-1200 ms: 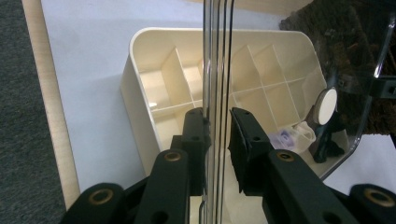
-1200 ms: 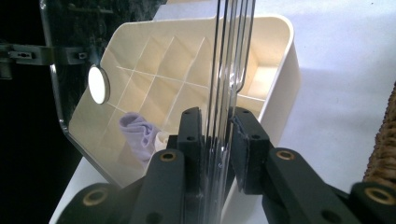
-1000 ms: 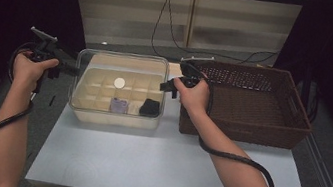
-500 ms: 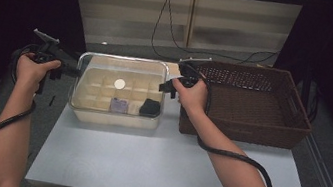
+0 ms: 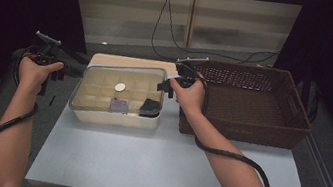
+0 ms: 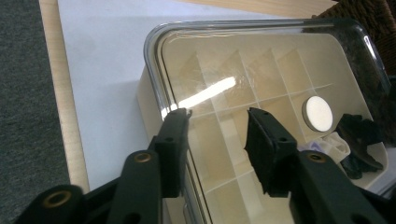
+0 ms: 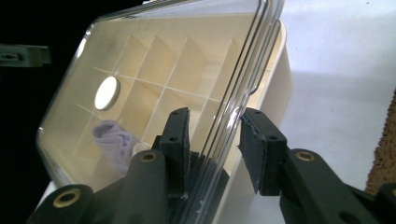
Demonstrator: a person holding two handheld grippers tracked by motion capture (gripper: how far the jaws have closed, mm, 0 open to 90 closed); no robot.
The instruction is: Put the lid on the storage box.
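Observation:
A cream divided box (image 5: 115,117) stands on the white table under a clear lid (image 5: 105,84). Inside lie a white disc (image 5: 120,86), a lavender cloth (image 5: 118,104) and a black item (image 5: 151,106). My left gripper (image 5: 73,70) is at the lid's left end and my right gripper (image 5: 164,86) at its right end. Both pairs of jaws have just been opening. In the left gripper view the lid's rim (image 6: 161,93) runs between the jaws of the left gripper (image 6: 217,123) with slack. The right gripper (image 7: 214,123) likewise straddles the lid's edge (image 7: 252,60), its pads apart.
A dark brown wicker basket (image 5: 244,131) stands right beside the box, close behind my right hand. A wooden board (image 5: 104,57) shows at the table's far edge. The near half of the table (image 5: 152,172) is bare. Cables trail from both grippers.
Both hands stay at the ends of the box. No clear shift of the lid or box shows in the high view.

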